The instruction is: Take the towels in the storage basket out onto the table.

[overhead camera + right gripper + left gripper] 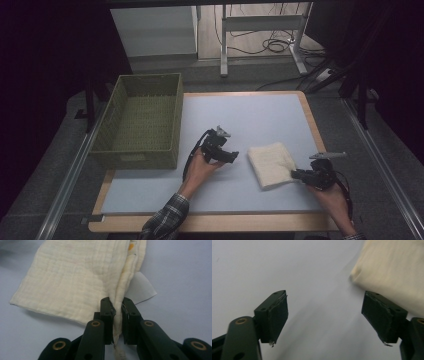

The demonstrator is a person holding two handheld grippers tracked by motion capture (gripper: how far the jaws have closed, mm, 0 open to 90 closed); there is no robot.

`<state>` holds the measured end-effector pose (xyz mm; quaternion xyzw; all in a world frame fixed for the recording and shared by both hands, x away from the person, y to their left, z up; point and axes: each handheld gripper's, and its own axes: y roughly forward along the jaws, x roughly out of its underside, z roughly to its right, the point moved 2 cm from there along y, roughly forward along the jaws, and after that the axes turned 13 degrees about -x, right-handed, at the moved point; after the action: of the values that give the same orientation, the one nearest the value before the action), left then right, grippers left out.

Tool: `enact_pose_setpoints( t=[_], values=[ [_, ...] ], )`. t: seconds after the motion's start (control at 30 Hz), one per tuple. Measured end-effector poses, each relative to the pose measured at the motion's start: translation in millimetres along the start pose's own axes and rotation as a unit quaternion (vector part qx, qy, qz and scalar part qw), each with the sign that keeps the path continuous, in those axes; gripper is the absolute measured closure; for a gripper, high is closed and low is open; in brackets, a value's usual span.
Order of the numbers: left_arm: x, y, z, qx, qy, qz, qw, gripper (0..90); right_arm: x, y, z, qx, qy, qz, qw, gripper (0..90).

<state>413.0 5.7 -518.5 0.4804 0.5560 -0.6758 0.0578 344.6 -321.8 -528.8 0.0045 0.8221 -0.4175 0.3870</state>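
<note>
cloth (270, 164): folded, flat on counter (260, 115), its edge in right claw (118, 305) | right claw: pinched folded edge between pads | left claw (324, 315): spread, nothing held, cloth corner just beyond one pad | handling: likely light, soft, limp, would sag | grip: best through all layers at fold
</note>
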Motion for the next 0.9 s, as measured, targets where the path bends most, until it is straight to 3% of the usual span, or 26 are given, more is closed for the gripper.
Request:
enact_pose_setpoints(
  t=[0.1,0.23,0.3,0.4,0.53,0.63,0.77,0.87,0.9],
  values=[
    [-14.8,2.4,8.7,0.011,0.011,0.005,0.9999,24.9,0.1,0.2,0.0,-0.001,0.001,0.002,1.0,80.6],
    [-34.4,14.6,24.0,0.021,0.024,0.0,0.9995,38.2,0.3,0.1,-0.1,-0.001,-0.004,0.001,1.0,80.3],
    [-35.7,18.8,26.0,0.027,0.025,-0.006,0.9993,45.1,0.8,0.3,-0.1,-0.002,-0.003,0.005,1.0,80.2],
    [-32.7,30.5,32.2,0.036,0.029,-0.024,0.9986,47.6,1.2,0.1,0.4,-0.002,-0.006,0.005,1.0,80.1],
    [-29.1,37.1,35.2,0.036,0.035,-0.034,0.9982,47.5,1.0,0.1,0.8,-0.003,-0.008,0.004,1.0,79.7],
    [-22.7,42.8,40.8,0.034,0.054,-0.048,0.9968,46.8,1.2,0.1,0.2,-0.003,-0.011,0.004,0.9999,79.4],
    [-20.1,41.8,40.9,0.038,0.035,-0.05,0.9974,50.1,0.5,0.4,-0.7,0.0,-0.012,0.001,0.9999,79.4],
    [-20.6,40.3,43.4,0.04,0.032,-0.056,0.9972,61.1,-0.4,0.8,-1.8,0.005,-0.012,-0.003,0.9999,79.6],
    [-20.9,39.2,45.5,0.05,0.034,-0.058,0.9965,61.1,-0.8,0.7,-2.1,0.005,-0.011,-0.005,0.9999,79.9]
  ],
)
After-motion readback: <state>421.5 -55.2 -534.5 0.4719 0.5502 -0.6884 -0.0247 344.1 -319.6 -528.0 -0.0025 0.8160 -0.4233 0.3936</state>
